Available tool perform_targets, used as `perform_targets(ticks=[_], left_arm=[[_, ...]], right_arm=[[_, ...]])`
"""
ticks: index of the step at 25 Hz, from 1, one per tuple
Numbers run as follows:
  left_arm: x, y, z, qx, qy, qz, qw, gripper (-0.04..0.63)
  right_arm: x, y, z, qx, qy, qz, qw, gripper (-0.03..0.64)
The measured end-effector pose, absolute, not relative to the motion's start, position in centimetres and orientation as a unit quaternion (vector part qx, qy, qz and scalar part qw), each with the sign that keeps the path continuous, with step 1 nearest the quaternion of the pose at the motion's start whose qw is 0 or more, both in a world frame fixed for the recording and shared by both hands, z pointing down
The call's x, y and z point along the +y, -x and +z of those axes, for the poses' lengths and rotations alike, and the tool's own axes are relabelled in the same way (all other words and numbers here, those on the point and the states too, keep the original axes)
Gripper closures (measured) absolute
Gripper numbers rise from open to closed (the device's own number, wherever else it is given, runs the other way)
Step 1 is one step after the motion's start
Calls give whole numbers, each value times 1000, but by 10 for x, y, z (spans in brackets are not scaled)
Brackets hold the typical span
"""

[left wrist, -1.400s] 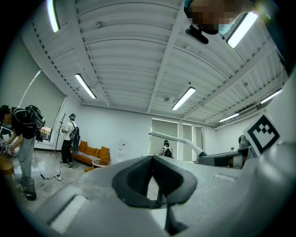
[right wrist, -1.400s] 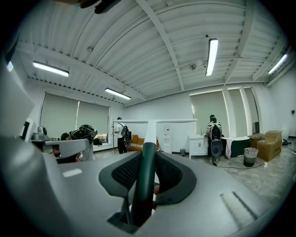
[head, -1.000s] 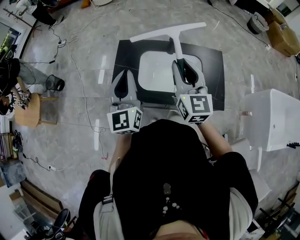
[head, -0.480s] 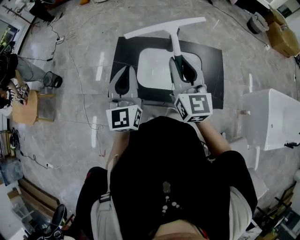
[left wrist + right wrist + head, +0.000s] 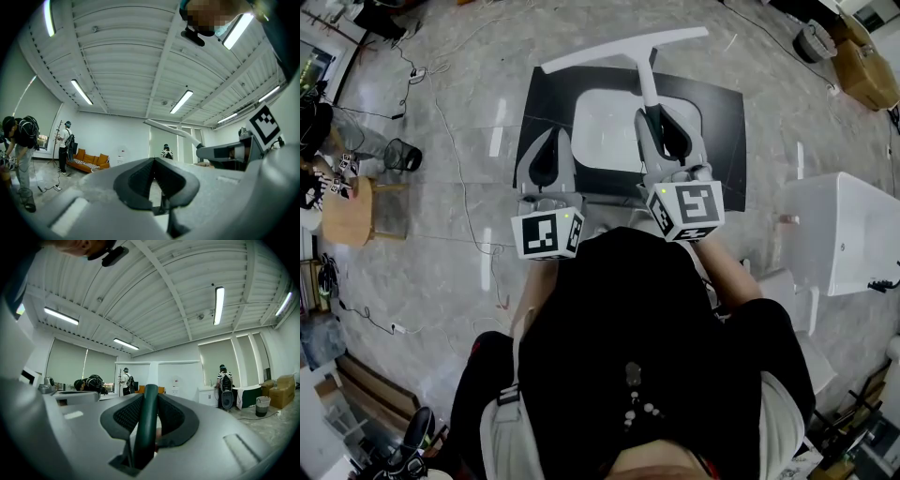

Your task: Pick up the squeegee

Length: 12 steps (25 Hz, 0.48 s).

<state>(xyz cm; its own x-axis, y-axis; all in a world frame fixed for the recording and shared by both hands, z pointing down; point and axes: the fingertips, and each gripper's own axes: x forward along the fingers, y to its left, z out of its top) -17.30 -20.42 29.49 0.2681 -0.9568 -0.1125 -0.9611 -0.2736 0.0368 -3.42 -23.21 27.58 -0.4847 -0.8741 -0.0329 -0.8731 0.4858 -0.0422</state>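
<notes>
The right hand-held gripper (image 5: 657, 114) clamps its ribbed dark pads on the smooth, dark-green round handle of the T-shaped white squeegee (image 5: 623, 52), lifted above a flat black mat (image 5: 727, 141), while the left hand-held gripper (image 5: 551, 134) is closed on nothing.

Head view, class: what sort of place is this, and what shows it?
Probably a large indoor lab or workshop space: loose cables trail over a polished floor, strip lights run along a ribbed ceiling, and an orange sofa stands at one side.
</notes>
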Motion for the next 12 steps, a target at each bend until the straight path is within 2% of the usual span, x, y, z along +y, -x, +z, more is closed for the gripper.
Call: perform_targets(ticks=[12], left_arm=[[-200,177,302,607,793,52,15,594]], right_arm=[[-231,31,281,858,513,-15,22,520]])
